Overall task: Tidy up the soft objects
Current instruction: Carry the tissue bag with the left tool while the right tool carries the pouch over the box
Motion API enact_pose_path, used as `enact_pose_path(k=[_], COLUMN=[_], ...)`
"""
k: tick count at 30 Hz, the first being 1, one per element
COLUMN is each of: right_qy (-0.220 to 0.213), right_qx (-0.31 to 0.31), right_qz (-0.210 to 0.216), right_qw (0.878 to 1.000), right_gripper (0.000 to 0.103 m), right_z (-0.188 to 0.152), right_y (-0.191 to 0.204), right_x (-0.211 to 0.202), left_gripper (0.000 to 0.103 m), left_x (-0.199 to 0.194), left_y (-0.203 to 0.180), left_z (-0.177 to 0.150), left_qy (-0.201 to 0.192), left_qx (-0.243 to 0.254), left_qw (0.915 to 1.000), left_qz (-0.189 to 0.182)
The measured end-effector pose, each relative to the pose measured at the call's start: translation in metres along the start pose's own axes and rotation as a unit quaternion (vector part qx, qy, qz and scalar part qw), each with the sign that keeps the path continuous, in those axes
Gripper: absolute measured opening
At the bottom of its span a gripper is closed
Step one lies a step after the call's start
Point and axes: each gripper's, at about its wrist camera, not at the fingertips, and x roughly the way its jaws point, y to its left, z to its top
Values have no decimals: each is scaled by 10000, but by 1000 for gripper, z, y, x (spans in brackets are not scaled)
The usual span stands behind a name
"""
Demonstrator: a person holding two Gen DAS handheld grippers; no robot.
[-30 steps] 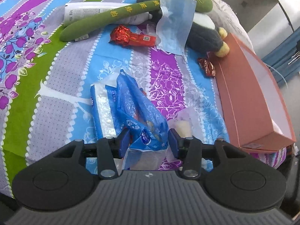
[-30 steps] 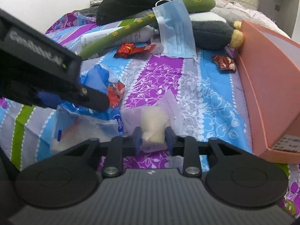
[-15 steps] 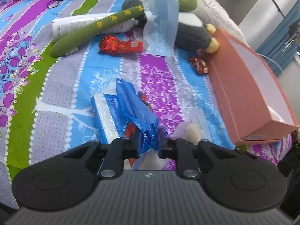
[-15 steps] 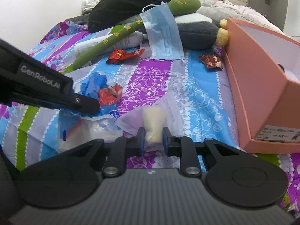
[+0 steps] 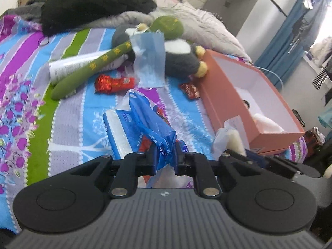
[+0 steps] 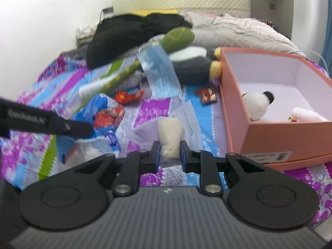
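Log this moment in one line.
left gripper: shut on crinkly blue plastic bag | right gripper: shut on cream soft roll in clear wrapper | open pink cardboard box: beside

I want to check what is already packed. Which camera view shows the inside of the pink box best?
The right wrist view: the pink box opens toward it, showing a panda plush. The left wrist view sees it obliquely; its near wall hides most of the contents.

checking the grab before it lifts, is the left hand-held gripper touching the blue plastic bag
Touching. The left wrist view shows the left hand-held gripper with both pads pressed on a bunched fold of the blue plastic bag, no gap on either side.
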Motion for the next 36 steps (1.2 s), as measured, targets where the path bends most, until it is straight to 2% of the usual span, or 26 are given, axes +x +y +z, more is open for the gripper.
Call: enact_pose_path(k=[10,18,28,36], right_qy=[-392,-556,-616,-869], right_qx=[258,447,589,597], right_qz=[98,-259,-601,-854], right_qw=[9988,9971,9945,9907], right_gripper=[24,24,24,24], right_z=[17,10,-4,18], right_y=[-5,-29,-59,-86], right_x=[-60,-98,-120,-110], left_gripper=[17,17,17,17], left_x=[-34,-52,-44,-9], left_y=[-38,-68,-108,-143], left_z=[2,-5,-10,29], left_qy=[-186,-153,-50,-61], left_qx=[438,664,882,1253], left_qw=[9983,9957,9914,9844], left_qz=[-328,-621,-965,-1233])
